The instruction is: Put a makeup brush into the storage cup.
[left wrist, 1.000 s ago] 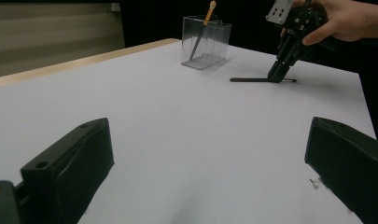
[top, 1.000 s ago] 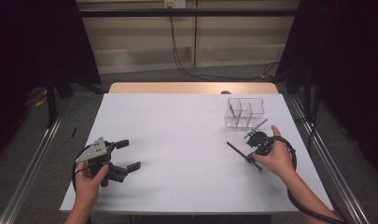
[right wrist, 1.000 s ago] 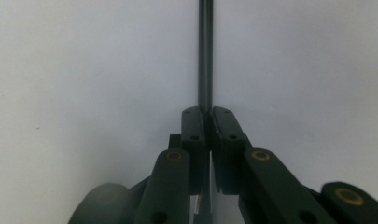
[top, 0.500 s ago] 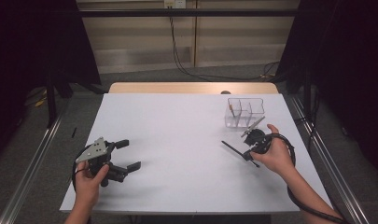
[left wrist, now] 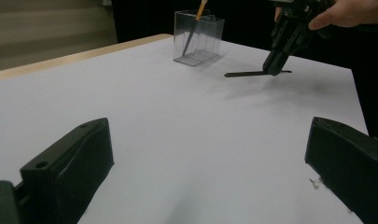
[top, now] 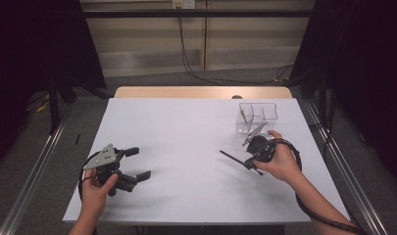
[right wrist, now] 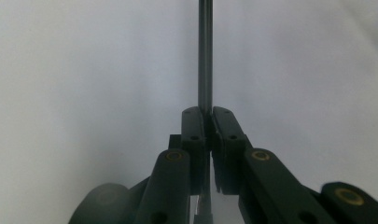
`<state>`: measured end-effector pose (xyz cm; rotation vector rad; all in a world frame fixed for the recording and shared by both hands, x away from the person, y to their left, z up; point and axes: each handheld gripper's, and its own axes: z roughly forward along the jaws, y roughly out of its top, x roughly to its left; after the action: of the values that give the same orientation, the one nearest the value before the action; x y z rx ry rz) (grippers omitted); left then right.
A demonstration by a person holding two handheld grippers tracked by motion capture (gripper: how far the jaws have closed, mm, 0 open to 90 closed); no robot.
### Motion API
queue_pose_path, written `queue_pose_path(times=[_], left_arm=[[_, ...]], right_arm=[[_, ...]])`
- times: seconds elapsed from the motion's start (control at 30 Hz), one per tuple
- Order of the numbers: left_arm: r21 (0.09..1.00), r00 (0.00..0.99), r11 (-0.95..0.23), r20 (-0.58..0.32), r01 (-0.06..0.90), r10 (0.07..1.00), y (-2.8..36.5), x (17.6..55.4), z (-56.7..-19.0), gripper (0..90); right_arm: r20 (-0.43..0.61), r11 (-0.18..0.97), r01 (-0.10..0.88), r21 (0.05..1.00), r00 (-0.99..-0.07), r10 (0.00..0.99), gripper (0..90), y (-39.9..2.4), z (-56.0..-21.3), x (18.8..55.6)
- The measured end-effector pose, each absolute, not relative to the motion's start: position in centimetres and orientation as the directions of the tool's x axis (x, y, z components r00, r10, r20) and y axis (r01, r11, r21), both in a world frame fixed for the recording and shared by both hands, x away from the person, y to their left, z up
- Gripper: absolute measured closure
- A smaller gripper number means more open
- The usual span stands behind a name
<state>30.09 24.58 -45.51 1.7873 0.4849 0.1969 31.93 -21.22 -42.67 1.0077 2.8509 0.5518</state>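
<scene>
A thin black stick (top: 234, 159) is clamped between the jaws of my right gripper (top: 250, 165), which a hand holds at the right of the white table (top: 186, 122). In the right gripper view the stick (right wrist: 205, 51) runs straight ahead from the shut right gripper (right wrist: 205, 112). From the left gripper view, the stick (left wrist: 245, 73) hangs level just above the table under the right gripper (left wrist: 276, 63). My left gripper (top: 139, 164) rests open at the front left, nothing between its fingers (left wrist: 70, 163). A clear compartment box (top: 257, 117) stands behind the right hand.
The clear box (left wrist: 198, 37) holds an orange-tipped pen (left wrist: 196, 25) leaning in one compartment. A wooden table edge (top: 201, 92) runs along the back. Metal rails (top: 34, 166) flank both sides. Cables trail from both grippers.
My right gripper has moved a little to the left and slightly up, carrying the black stick with it. The left gripper has stayed where it was.
</scene>
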Motion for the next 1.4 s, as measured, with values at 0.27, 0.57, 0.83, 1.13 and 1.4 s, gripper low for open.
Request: queue_pose_path(times=[0.27, 0.57, 0.83, 1.13, 1.4], left_arm=[[0.951, 0.903, -0.21, -0.123, 0.225, 0.412, 24.0, 30.2, -45.5, 0.7], [0.951, 0.915, -0.215, -0.129, 0.224, 0.383, 22.3, 30.5, -44.8, 0.6], [0.951, 0.923, -0.221, -0.126, 0.217, 0.363, 21.3, 30.9, -44.5, 0.6], [0.939, 0.926, -0.254, -0.136, 0.234, 0.351, 19.5, 31.7, -43.9, 0.5], [0.936, 0.934, -0.266, -0.134, 0.229, 0.332, 17.6, 32.1, -43.4, 0.5]], right_arm=[[0.059, 0.757, 0.542, 0.365, -0.824, 0.563, 84.6, -19.8, -42.6, 32.0], [0.074, 0.784, 0.504, 0.362, -0.854, 0.515, 84.6, -18.4, -42.5, 32.0], [0.077, 0.806, 0.465, 0.366, -0.878, 0.472, 84.6, -17.1, -42.3, 31.9], [0.08, 0.824, 0.426, 0.375, -0.9, 0.428, 84.5, -16.0, -41.9, 31.8], [0.089, 0.837, 0.402, 0.371, -0.913, 0.399, 84.5, -15.2, -41.9, 31.8]])
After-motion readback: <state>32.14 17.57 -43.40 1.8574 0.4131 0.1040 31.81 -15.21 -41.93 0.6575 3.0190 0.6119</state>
